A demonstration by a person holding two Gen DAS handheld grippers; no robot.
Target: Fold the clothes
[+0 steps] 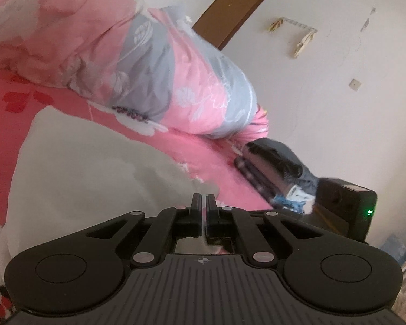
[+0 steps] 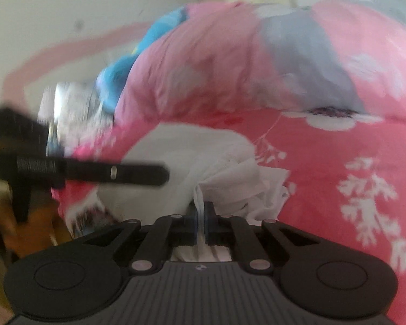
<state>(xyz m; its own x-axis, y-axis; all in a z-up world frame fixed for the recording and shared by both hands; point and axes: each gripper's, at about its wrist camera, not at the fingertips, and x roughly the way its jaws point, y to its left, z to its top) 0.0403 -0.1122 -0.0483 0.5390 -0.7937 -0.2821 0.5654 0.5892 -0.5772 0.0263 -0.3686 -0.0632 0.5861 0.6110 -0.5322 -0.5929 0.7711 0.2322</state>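
A white garment lies spread on the pink bed sheet. My left gripper is shut at its edge, with a thin strip of white cloth showing between the pads. In the right wrist view the same garment is bunched into folds, and my right gripper is shut on a pinched ridge of it. The left gripper shows there as a blurred black bar reaching in from the left over the white cloth.
A heaped pink and grey floral quilt fills the back of the bed. Dark folded items and a black box with a green light sit at the right. A blue cloth lies by the wall. A brown door stands behind.
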